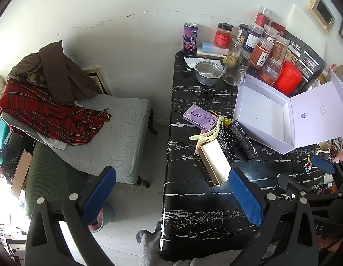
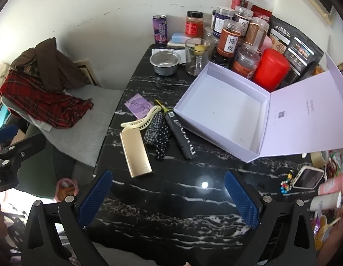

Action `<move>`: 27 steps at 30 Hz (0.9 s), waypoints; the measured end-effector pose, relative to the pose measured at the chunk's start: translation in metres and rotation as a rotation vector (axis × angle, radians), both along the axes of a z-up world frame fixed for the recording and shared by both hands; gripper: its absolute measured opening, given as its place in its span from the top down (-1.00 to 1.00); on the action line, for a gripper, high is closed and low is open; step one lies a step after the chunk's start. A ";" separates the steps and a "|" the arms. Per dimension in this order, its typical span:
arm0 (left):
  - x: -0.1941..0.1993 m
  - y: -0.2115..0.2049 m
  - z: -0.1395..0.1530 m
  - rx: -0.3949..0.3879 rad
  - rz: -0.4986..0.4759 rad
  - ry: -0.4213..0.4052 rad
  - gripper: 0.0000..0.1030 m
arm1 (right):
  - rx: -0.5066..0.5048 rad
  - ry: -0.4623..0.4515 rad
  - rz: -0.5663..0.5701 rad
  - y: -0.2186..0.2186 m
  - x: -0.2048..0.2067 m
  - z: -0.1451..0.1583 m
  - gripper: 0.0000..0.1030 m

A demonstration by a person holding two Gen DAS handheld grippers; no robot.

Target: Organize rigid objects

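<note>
While both claws, left claw [image 1: 171,190] and right claw [image 2: 168,192], hung spread and empty, the gold case [image 2: 137,153] lay beside the open white box [image 2: 222,110].

Plaid blanket [image 1: 49,113] on a chair (brown cloth on top), phone [image 2: 308,177] at table's edge [image 2: 109,133].

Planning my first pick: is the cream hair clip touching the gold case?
Touching. In the right wrist view the hair clip has one end lying on the gold case's far end, with no gap visible.
</note>
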State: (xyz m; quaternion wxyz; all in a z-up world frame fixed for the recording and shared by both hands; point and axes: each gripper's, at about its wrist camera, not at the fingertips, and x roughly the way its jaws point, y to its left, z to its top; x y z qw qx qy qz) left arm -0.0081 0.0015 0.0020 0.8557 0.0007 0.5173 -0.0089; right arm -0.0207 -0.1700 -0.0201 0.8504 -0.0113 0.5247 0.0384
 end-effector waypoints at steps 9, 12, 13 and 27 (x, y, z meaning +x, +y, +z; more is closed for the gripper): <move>0.001 -0.001 -0.001 -0.001 -0.001 0.003 -1.00 | 0.000 0.001 0.000 -0.001 0.000 -0.001 -1.00; 0.001 -0.002 -0.001 -0.002 -0.001 0.004 -1.00 | -0.001 0.000 -0.001 -0.001 0.000 -0.001 -1.00; 0.001 -0.002 -0.001 -0.002 -0.001 0.004 -1.00 | -0.001 0.000 -0.001 -0.001 0.000 -0.001 -1.00; 0.005 -0.009 -0.003 -0.022 -0.018 0.020 -1.00 | 0.003 0.006 0.008 -0.005 0.002 -0.002 -1.00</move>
